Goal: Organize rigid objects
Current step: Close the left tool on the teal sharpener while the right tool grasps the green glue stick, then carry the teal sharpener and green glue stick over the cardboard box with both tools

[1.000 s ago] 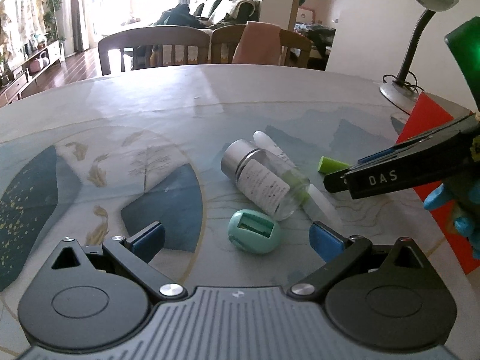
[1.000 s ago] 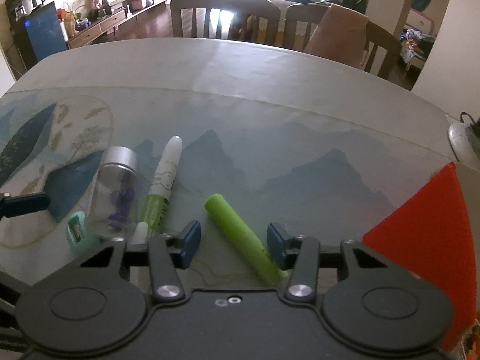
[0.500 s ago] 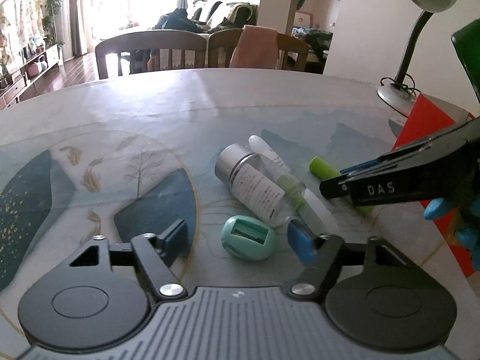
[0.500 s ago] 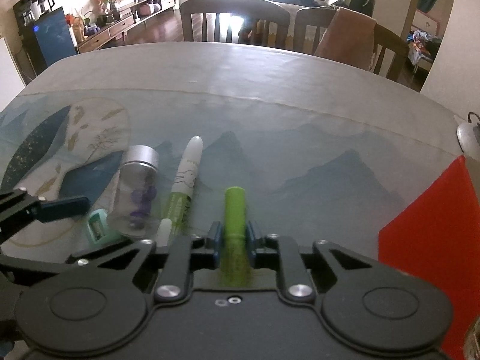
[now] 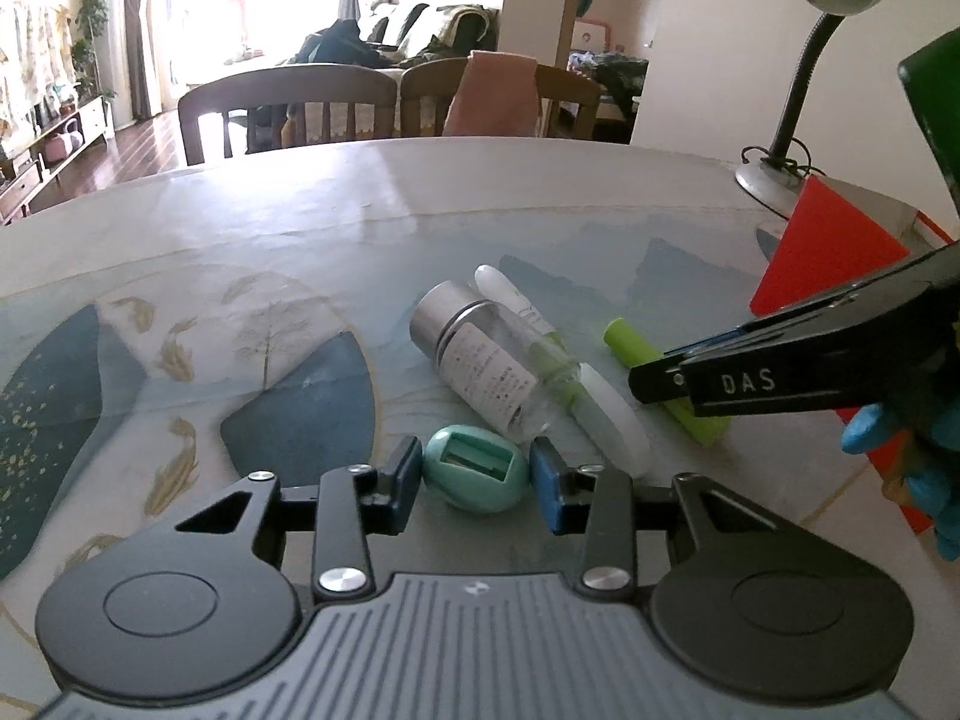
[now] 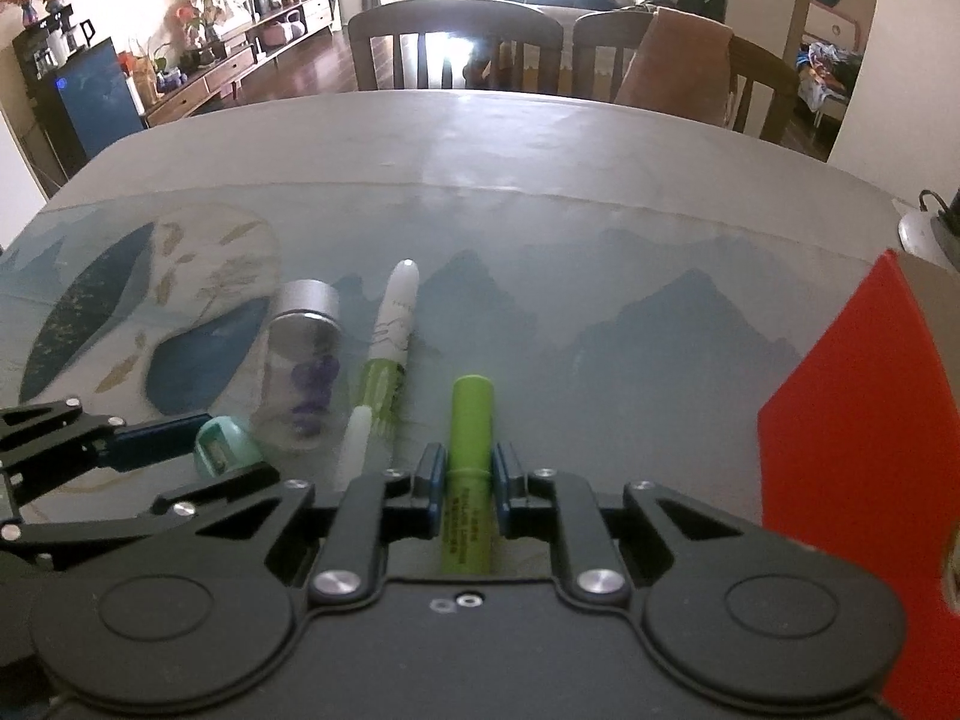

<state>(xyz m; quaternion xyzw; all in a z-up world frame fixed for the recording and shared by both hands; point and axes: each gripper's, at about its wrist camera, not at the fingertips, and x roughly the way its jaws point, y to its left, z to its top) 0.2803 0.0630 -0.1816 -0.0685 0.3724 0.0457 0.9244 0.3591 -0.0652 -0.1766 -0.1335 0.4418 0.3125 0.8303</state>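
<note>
My left gripper (image 5: 477,474) is shut on a mint green pencil sharpener (image 5: 477,468) that rests on the table; the sharpener also shows in the right wrist view (image 6: 222,447). My right gripper (image 6: 470,471) is shut on a lime green marker (image 6: 471,456), which also shows in the left wrist view (image 5: 660,384). A clear bottle with a silver cap (image 5: 480,366) lies between them, with purple bits inside (image 6: 303,372). A white and green pen (image 6: 390,348) lies beside the bottle.
A red box (image 6: 858,450) stands at the right, also in the left wrist view (image 5: 828,246). A desk lamp (image 5: 804,90) stands behind it. Chairs (image 6: 456,42) line the table's far edge. The patterned tablecloth (image 6: 540,228) stretches beyond the objects.
My left gripper moved forward and closed on the sharpener. My right gripper closed on the lime marker and turned it to point straight ahead.
</note>
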